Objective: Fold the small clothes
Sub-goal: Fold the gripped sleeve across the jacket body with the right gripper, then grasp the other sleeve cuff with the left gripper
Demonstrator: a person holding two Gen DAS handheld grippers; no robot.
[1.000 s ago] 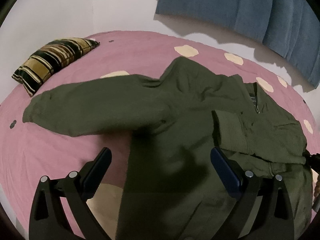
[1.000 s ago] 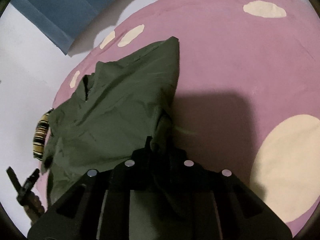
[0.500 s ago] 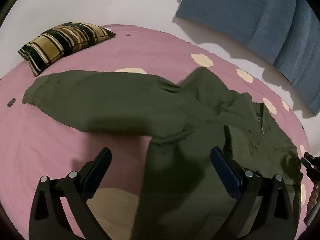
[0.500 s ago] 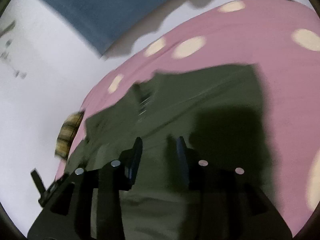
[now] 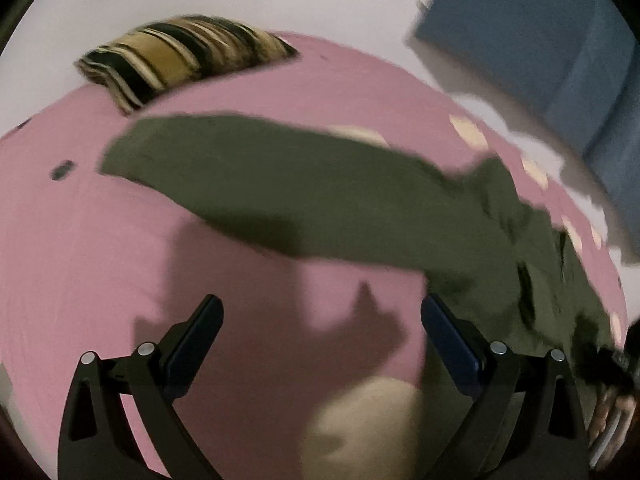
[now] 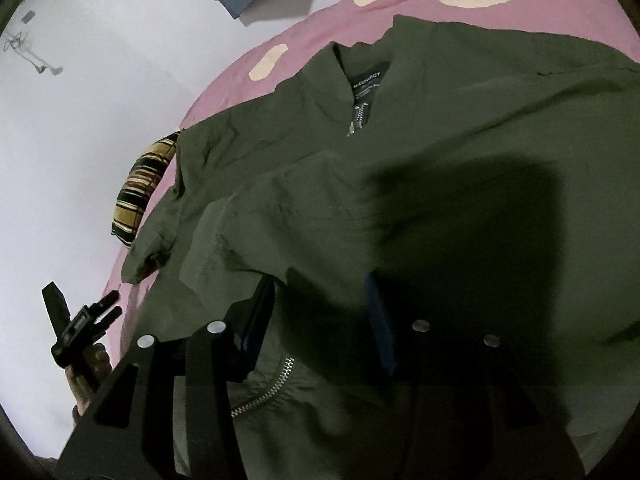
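An olive green zip jacket [image 6: 420, 168] lies on a pink bed [image 5: 80, 240]. In the left wrist view its long sleeve [image 5: 260, 184] stretches out flat to the left, towards the pillow. My left gripper [image 5: 320, 320] is open and empty, above bare sheet just below that sleeve. My right gripper [image 6: 320, 292] is open and empty, low over the jacket's front, with a folded sleeve cuff and the zip [image 6: 264, 392] between and below its fingers. The collar with its label [image 6: 366, 84] lies further off.
A striped black and yellow pillow [image 5: 184, 60] lies at the bed's far edge by the white wall. A blue curtain [image 5: 540, 40] hangs at the right. The sheet has cream spots [image 5: 368, 424]. The left gripper and hand show in the right wrist view [image 6: 76, 332].
My right gripper let go of the jacket cloth and opened, and now hangs over the jacket front. My left gripper swung left, off the jacket body, to the bare sheet below the spread sleeve.
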